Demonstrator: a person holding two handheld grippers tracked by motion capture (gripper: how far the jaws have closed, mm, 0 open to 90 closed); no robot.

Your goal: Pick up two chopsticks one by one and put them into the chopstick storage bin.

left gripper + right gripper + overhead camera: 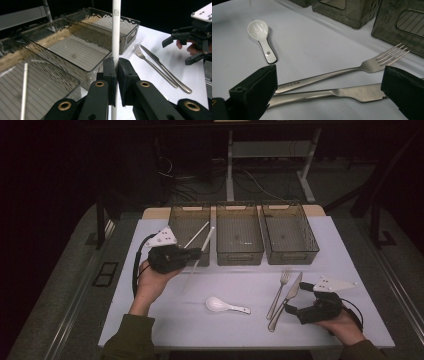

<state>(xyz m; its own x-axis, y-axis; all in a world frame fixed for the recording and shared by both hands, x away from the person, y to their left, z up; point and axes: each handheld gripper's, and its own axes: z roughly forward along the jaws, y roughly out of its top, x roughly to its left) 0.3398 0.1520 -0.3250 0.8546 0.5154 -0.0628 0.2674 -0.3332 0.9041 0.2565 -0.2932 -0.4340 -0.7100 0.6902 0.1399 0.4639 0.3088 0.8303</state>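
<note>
On the white tabletop (170,320) three see-through bins stand side by side at the far edge: the left bin (186,227), the middle bin (239,236) and the right bin (290,235). One white chopstick (196,234) leans inside the left bin. Near the left bin, a hand (150,282) holds the left tongs (117,75) up off the tabletop. These tongs are pressed together and pinch a second white chopstick (116,32) near its middle. From above, this chopstick slants, with its top end over the edge of the left bin and its low end hanging just above the tabletop. In the left gripper view it stands straight up between the two black jaws, and it has a small mark near the top. Over on the right side, the other hand (345,325) holds the right tongs (329,90) low, close to the tabletop. These tongs are spread wide, with nothing pinched. A knife (342,93) and a fork (352,71) lie side by side just in front of them, with the fork prongs pointing toward the bins. Between the two hands a small white spoon (224,305) lies alone, well apart from the fork.
</note>
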